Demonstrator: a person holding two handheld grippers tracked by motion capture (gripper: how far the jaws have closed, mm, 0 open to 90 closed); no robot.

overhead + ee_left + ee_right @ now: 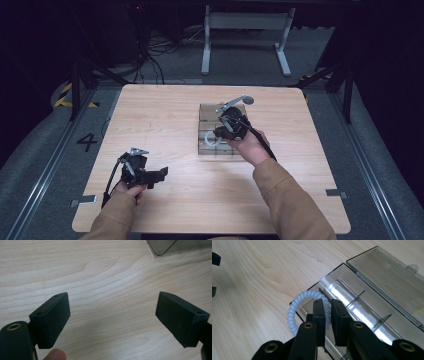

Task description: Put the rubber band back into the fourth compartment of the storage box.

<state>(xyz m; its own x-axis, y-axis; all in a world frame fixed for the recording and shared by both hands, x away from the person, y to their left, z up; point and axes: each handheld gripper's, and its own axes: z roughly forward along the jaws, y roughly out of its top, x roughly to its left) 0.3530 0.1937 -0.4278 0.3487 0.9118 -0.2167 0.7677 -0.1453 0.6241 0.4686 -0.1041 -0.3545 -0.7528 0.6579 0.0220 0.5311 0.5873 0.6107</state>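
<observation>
- we see the right gripper (327, 315) with its two black jaws pressed close together, pinching a pale blue spiral coil hair tie (295, 307) between the pads.
- the hair tie hangs at the near left corner of a clear plastic compartment box (387, 282), partly over the box's wall and partly over the light wooden table (257, 270).
- the box stands open, its hinged lid (392, 267) laid flat on the far side, with thin dividers splitting the tray into cells; whether the tie touches the box wall we cannot tell.
- in the high view the right gripper (225, 131) sits over the box (206, 111) just right of the table's middle, and the hair tie (211, 139) shows as a pale loop at the box's near left.
- the left gripper (112, 320) has its jaws spread wide with only bare table between them, and a fingertip (53, 354) shows at the bottom edge.
- in the high view the left gripper (159, 175) lies low at the near left of the table (165, 110), well apart from the box.
</observation>
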